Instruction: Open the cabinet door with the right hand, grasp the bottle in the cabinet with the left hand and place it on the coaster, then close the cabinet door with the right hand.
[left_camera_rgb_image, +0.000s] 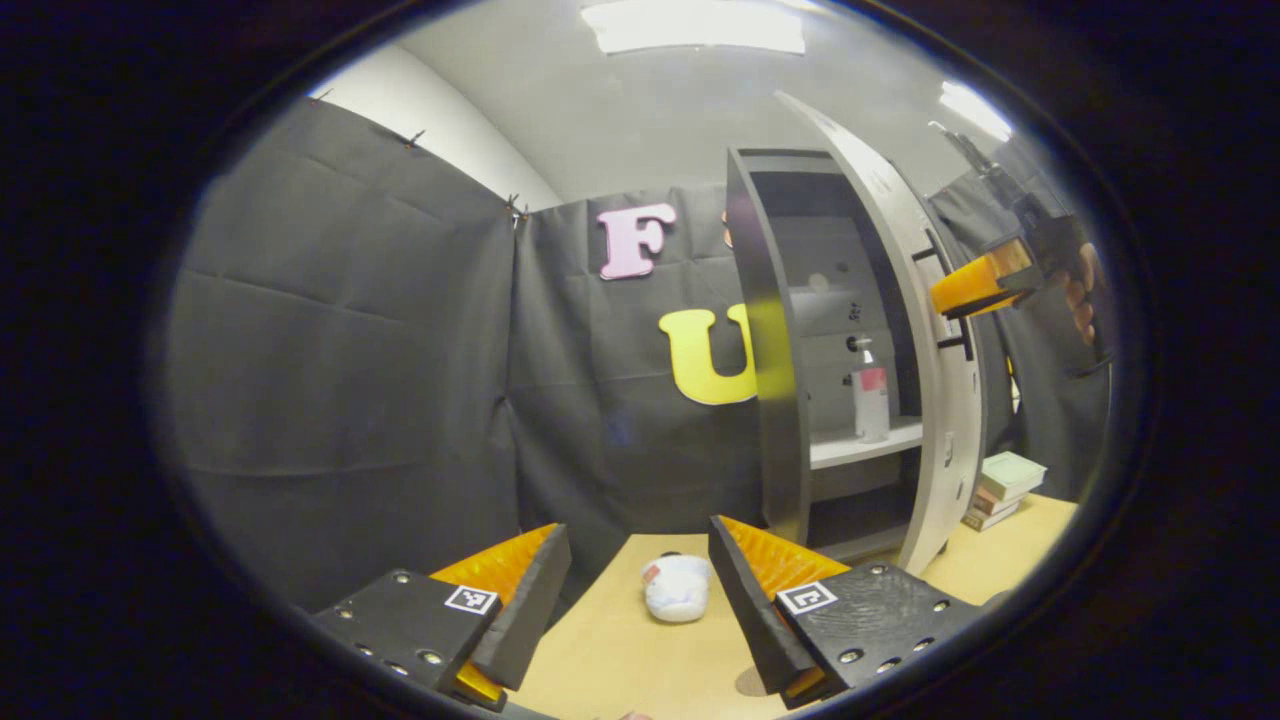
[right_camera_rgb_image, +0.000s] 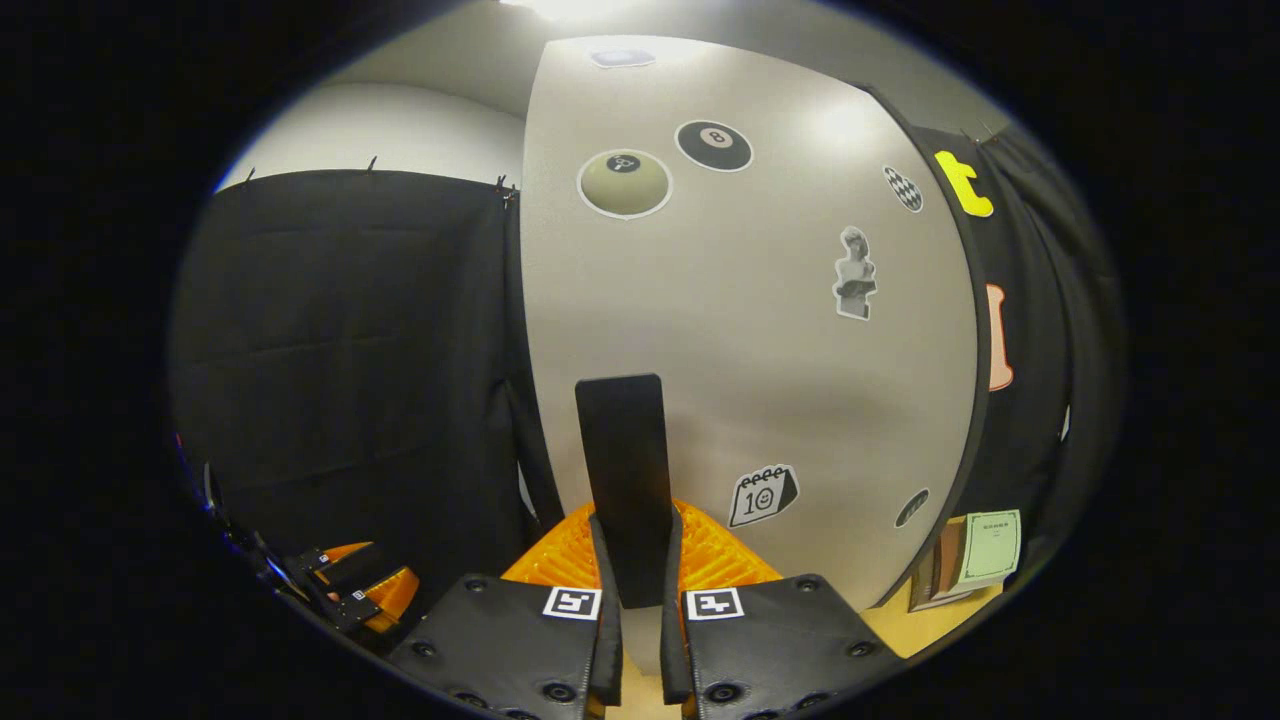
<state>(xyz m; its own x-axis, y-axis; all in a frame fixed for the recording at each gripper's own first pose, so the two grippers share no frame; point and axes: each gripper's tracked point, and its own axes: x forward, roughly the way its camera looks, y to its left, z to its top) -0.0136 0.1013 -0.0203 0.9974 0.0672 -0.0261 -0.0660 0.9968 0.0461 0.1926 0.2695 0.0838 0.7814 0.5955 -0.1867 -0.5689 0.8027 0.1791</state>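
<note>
Right gripper (right_camera_rgb_image: 637, 560) fingers pinch the flat black handle (right_camera_rgb_image: 622, 470) on the smooth cabinet door (right_camera_rgb_image: 760, 380); left gripper (left_camera_rgb_image: 640, 570) fingers spread wide, empty.

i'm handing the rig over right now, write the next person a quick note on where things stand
Right claw: shut on the cabinet door handle, with the door swung open.
Left claw: open and empty, low over the table, pointing toward the cabinet.
Bottle: upright on the cabinet's shelf, untouched.
A small white object lies on the table between the left claw's fingers; I cannot tell if it is the coaster.
Done: door opened.
Left: grasp the bottle with the left claw, set it on the coaster, close the door with the right.
</note>
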